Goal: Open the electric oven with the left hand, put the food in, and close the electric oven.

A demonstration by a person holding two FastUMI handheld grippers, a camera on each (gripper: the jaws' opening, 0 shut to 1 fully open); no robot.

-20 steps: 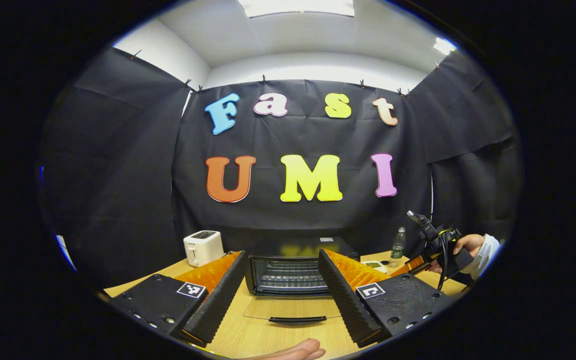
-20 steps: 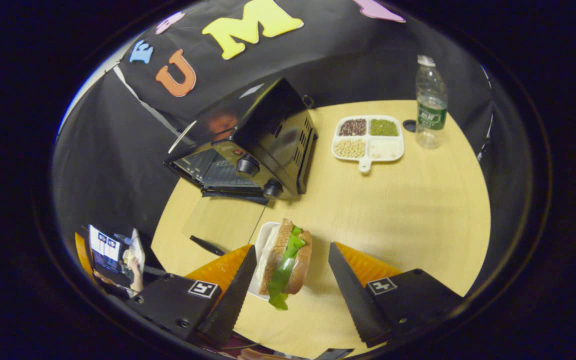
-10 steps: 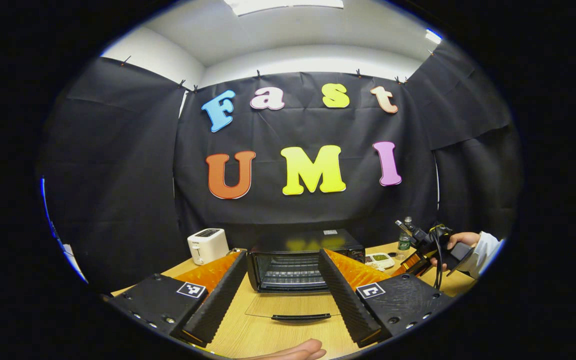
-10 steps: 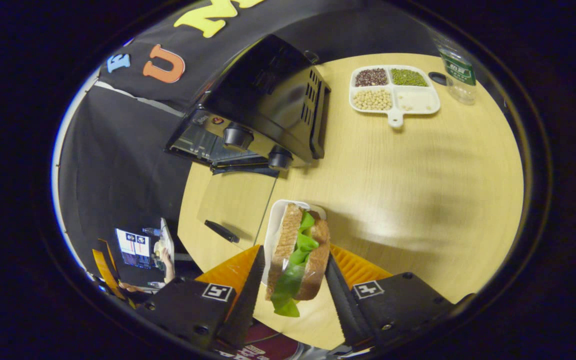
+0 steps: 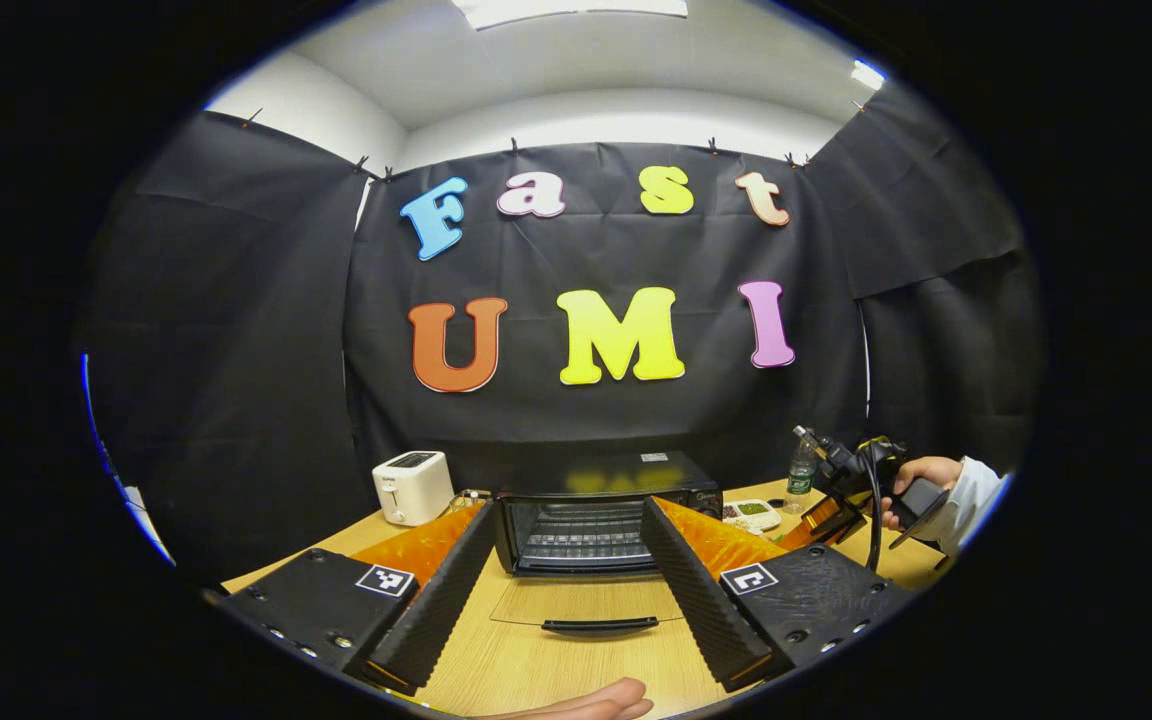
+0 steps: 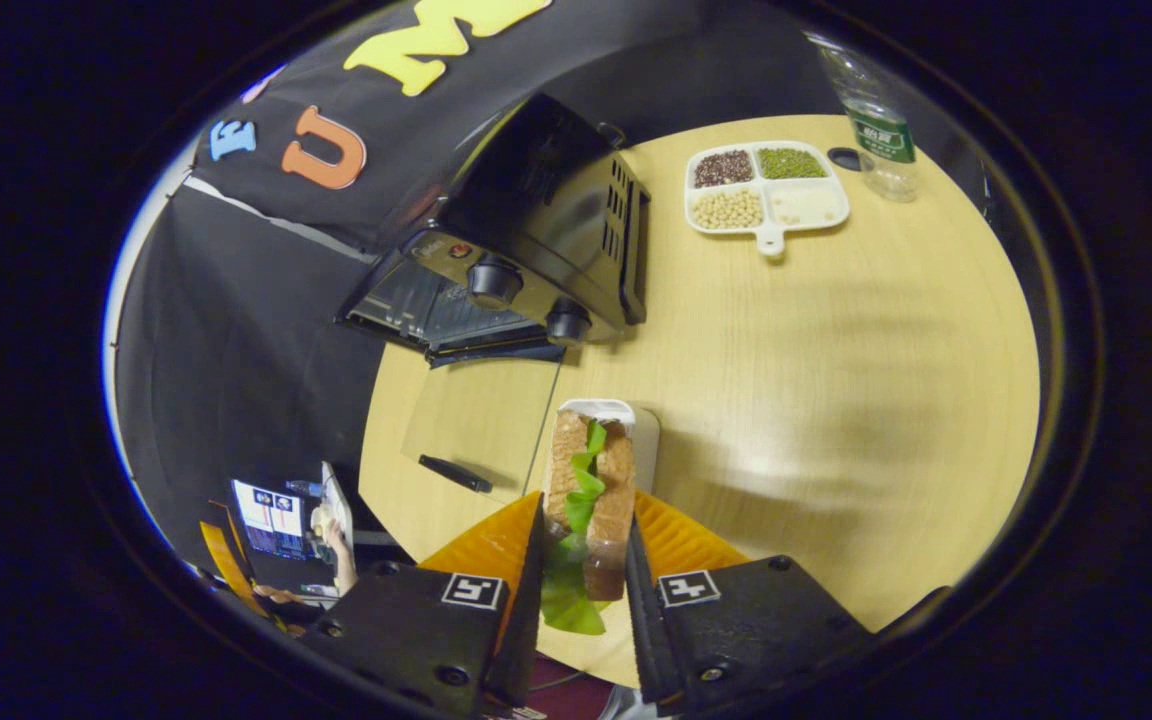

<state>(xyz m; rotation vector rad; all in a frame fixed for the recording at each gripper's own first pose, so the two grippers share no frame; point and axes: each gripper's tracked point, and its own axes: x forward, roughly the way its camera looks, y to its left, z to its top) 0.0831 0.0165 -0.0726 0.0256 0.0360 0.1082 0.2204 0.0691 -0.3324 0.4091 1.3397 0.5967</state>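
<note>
The right hand-held gripper [image 6: 581,575] pinched the sandwich [image 6: 586,500] between both fingers, just above its white plate [image 6: 641,440]. The left hand-held gripper [image 5: 561,580] stood wide, empty, facing the open electric oven [image 5: 596,510]. Squeezing too hard could have spilled the lettuce; the lowered glass door [image 6: 476,420] ahead could have snagged the sandwich.

Over the last second the right gripper [image 6: 584,560] closes from wide apart until both fingers press the sandwich [image 6: 584,500] standing on its white plate [image 6: 636,425], while the left gripper [image 5: 561,590] draws back slightly from the open oven [image 5: 591,515]
</note>
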